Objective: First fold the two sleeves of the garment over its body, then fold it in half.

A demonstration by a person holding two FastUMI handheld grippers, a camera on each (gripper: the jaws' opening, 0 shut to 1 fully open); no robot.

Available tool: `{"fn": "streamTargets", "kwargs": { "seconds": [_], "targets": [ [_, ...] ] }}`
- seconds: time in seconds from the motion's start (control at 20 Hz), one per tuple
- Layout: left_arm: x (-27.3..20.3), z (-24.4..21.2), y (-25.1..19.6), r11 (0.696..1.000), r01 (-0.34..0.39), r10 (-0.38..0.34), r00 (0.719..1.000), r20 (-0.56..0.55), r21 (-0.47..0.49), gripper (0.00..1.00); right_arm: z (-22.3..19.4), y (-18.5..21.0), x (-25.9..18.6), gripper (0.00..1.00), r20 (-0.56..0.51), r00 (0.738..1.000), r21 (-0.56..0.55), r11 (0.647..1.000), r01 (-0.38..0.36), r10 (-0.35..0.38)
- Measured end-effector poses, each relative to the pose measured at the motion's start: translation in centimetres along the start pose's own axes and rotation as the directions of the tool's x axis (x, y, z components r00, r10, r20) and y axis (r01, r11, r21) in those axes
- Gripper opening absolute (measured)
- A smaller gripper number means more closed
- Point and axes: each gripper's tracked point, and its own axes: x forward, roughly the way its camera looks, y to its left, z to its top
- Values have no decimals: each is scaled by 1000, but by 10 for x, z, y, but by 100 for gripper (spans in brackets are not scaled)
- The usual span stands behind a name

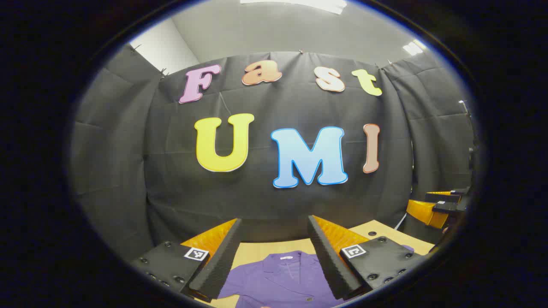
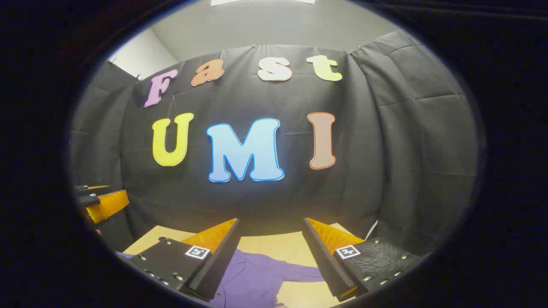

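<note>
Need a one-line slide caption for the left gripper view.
Open left gripper held above a purple shirt lying collar-up on the wooden table.

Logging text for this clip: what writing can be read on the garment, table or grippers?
No text is readable.
On the purple shirt, the white neck label: too small to read.
On the left gripper and right gripper, the square markers: coded patterns, no words.

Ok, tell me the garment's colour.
Purple, plain with no pattern; the garment shows best in the left gripper view, collar and a button visible.
</note>
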Motion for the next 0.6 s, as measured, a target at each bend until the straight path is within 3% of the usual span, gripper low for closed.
{"fn": "streamTargets", "kwargs": {
  "seconds": [0.6],
  "targets": [
    [-2, -1, 7, 1000, -13, 13, 1000, -7, 4, 99, -2, -13, -2, 91, -8, 1000, 20, 999, 27, -27]
  ]
}}
